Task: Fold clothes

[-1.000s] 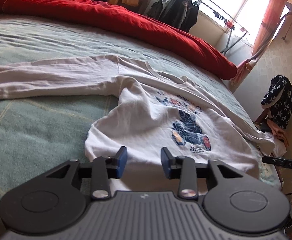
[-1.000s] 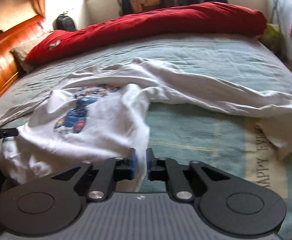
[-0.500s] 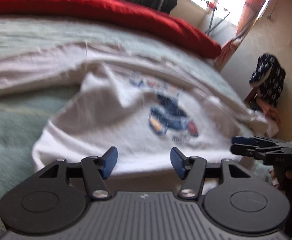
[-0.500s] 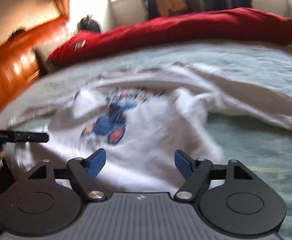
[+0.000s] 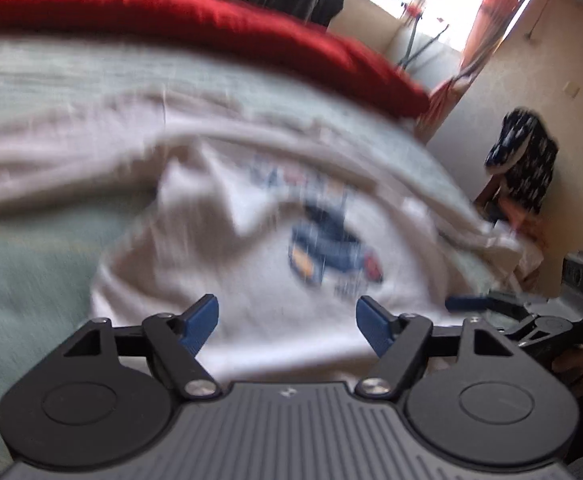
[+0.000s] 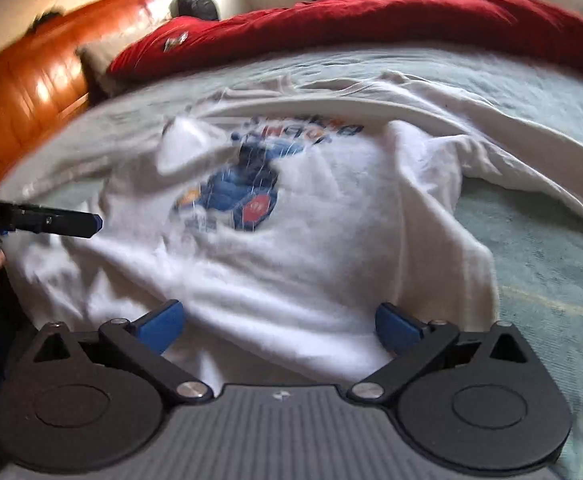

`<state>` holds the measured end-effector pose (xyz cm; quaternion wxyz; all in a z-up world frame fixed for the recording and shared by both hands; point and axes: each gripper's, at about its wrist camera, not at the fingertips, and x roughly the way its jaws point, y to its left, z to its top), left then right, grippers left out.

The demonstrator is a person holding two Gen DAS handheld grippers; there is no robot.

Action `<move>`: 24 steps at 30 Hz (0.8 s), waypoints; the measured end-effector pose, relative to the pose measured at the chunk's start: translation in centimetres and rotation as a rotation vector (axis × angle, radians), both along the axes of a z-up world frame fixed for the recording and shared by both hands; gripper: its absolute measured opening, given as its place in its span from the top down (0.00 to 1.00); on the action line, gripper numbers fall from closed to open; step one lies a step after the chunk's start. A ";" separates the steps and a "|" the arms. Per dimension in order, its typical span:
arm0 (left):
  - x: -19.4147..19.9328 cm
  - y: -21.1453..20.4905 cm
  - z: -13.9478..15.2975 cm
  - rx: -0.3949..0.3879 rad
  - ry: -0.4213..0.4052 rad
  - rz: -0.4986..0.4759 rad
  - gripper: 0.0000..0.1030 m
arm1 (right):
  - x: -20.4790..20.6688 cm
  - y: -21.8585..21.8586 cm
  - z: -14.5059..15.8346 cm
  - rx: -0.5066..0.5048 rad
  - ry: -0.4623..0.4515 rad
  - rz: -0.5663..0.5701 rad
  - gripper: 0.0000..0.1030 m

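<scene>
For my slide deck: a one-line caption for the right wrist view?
Right gripper, fingers wide open, above the hem of a white printed shirt spread on the bed.

Hardly a word here can be read.

The white T-shirt (image 6: 299,264) on the bed carries a blue cartoon print (image 6: 235,200) with an arc of blue and red letters above it, but they are smeared by blur and run upside down from the right-hand view, so I cannot make out a word. Small lines of lettering under the same print (image 5: 331,248) in the left-hand view are just as blurred. The black bar of the left gripper (image 6: 47,220) bears a strip of pale lettering at the frame's edge, too small to read.
</scene>
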<state>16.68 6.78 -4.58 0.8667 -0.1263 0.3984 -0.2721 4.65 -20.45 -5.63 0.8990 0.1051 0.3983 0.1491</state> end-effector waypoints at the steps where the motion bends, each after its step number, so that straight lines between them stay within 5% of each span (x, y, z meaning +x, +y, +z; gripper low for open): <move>1: 0.6 0.8 0.7 -0.027 -0.013 0.011 0.21 | -0.1 -1.0 0.8 0.040 -0.013 -0.015 0.00; 6: 5.9 4.0 0.6 -0.191 0.059 0.084 0.18 | 1.0 -8.2 2.6 0.249 -0.085 -0.178 0.00; 12: 11.8 5.7 -5.2 -0.392 0.287 0.162 0.18 | 5.6 -15.5 -3.4 0.671 0.072 -0.349 0.00; 15: 13.8 5.7 -7.3 -0.459 0.354 0.176 0.18 | 7.2 -15.7 -4.2 0.702 0.043 -0.367 0.00; 24: 17.6 3.4 -6.8 -0.470 0.231 0.219 0.18 | 10.9 -15.8 -4.0 0.691 -0.127 -0.446 0.00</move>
